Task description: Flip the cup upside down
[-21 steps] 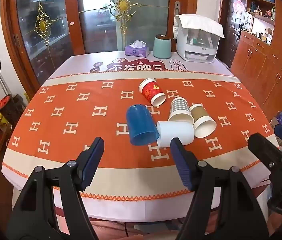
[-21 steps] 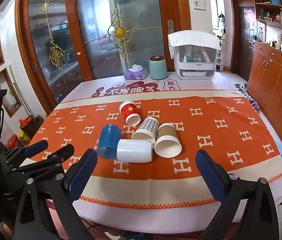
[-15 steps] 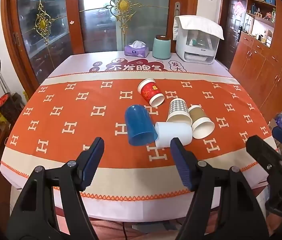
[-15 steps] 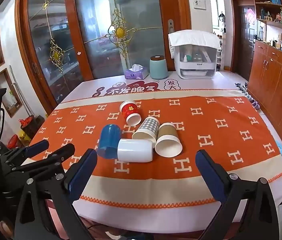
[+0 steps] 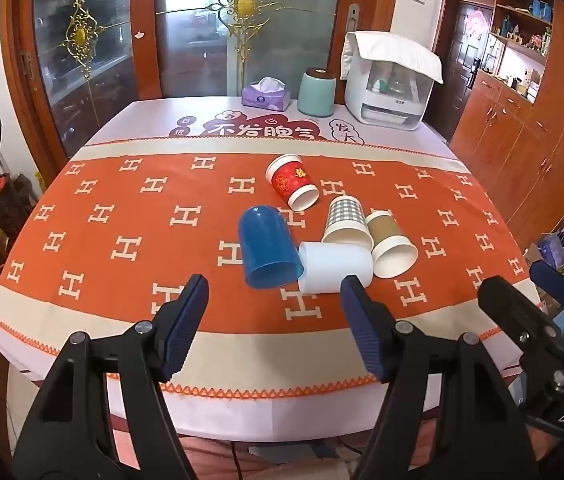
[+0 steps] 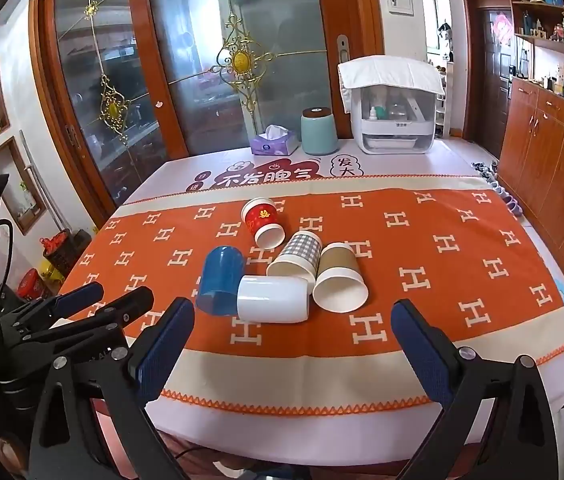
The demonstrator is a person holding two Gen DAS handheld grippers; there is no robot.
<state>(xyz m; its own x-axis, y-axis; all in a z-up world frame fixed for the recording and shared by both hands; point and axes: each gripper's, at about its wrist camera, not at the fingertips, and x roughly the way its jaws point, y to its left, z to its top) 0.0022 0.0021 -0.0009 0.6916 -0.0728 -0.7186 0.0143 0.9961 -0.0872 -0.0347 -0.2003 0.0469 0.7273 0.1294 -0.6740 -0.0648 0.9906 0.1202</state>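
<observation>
Several cups lie on their sides in a cluster on the orange tablecloth: a blue plastic cup [image 5: 267, 246] [image 6: 221, 274], a white cup [image 5: 336, 266] [image 6: 273, 298], a checked paper cup [image 5: 346, 222] [image 6: 297, 256], a brown paper cup [image 5: 390, 244] [image 6: 340, 276] and a red paper cup [image 5: 292, 182] [image 6: 262, 222]. My left gripper [image 5: 273, 320] is open and empty, near the table's front edge, short of the blue and white cups. My right gripper [image 6: 292, 348] is open and empty, also at the front edge, before the white cup.
At the far end of the table [image 5: 241, 364] stand a purple tissue box [image 5: 266, 94], a teal canister [image 5: 316, 92] and a white covered appliance [image 5: 392, 80]. Wooden cabinets [image 6: 554, 168] line the right wall. Glass doors stand behind the table.
The left wrist view has drawn back and risen slightly, so the cups sit a little farther away. The right view is nearly unchanged. Both grippers stay open.
</observation>
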